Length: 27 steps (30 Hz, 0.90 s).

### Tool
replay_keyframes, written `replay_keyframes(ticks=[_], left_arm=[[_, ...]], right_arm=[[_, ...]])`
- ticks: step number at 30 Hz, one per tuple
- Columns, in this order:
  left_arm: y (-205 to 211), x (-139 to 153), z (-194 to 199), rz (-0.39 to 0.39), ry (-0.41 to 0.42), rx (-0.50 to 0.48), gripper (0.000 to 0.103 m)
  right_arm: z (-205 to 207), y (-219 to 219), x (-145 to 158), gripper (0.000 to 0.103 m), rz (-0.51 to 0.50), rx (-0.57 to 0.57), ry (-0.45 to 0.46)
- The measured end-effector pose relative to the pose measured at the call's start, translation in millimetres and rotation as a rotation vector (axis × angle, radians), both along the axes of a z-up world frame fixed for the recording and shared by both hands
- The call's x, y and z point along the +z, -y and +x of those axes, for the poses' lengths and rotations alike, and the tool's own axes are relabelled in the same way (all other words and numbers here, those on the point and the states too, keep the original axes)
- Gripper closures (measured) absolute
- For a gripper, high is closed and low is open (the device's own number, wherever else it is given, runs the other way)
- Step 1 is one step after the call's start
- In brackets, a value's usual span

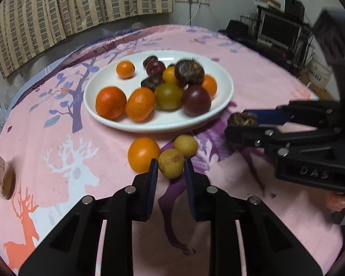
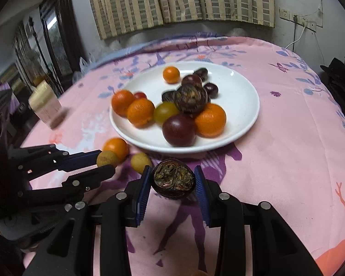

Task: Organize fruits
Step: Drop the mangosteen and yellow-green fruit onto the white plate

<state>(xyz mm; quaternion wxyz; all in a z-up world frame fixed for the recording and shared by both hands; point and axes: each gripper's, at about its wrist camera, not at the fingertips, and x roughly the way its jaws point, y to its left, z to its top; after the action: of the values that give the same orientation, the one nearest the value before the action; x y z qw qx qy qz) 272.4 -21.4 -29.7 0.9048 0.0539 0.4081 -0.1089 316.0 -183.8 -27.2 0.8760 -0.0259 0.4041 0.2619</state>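
On white plate (image 1: 220, 105) – oranges (image 1: 110, 102), dark fruits (image 1: 196, 100), green tomato (image 1: 168, 96)

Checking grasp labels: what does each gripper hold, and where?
Left gripper: yellow longan, by its sides. Right gripper: dark water chestnut, by its sides.

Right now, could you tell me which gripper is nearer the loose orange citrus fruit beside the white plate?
Left. The left gripper brackets a yellowish-brown fruit touching the orange fruit; the right gripper brackets a dark husked fruit farther right.
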Motion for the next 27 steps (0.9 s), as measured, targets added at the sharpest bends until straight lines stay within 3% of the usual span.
replay_keyframes(ticks=[4,11,12,14,15,16,20,22,27], left_arm=[[-20,31,17,-0.135,0.045,0.046,0.08],[-28,50,97,-0.165,0.085,0.152,0.08],[-29,47,106,-0.158,0.077,0.166,0.079],[-33,43,116,-0.134,0.06,0.222,0.048],[-36,42,116,-0.127,0.063,0.255,0.018],[-42,44,111,-0.131,0.097,0.285,0.012],[-55,54,99,-0.123,0.119,0.307,0.012],[-62,54,86,-0.126,0.118,0.323,0.006],[-82,32,55,-0.056,0.088,0.4,0.005]], right_arm=[[14,13,26,0.065,0.098,-0.069,0.07],[77,12,40,0.064,0.12,-0.162,0.143],[83,11,39,0.057,0.125,-0.169,0.158],[88,13,34,0.04,0.115,-0.174,0.148],[85,14,33,0.04,0.112,-0.176,0.139],[81,14,34,0.04,0.109,-0.171,0.139],[57,8,43,0.04,0.098,-0.147,0.184],[43,1,43,0.04,0.095,-0.119,0.191],[19,-27,19,0.04,0.019,-0.024,0.124]])
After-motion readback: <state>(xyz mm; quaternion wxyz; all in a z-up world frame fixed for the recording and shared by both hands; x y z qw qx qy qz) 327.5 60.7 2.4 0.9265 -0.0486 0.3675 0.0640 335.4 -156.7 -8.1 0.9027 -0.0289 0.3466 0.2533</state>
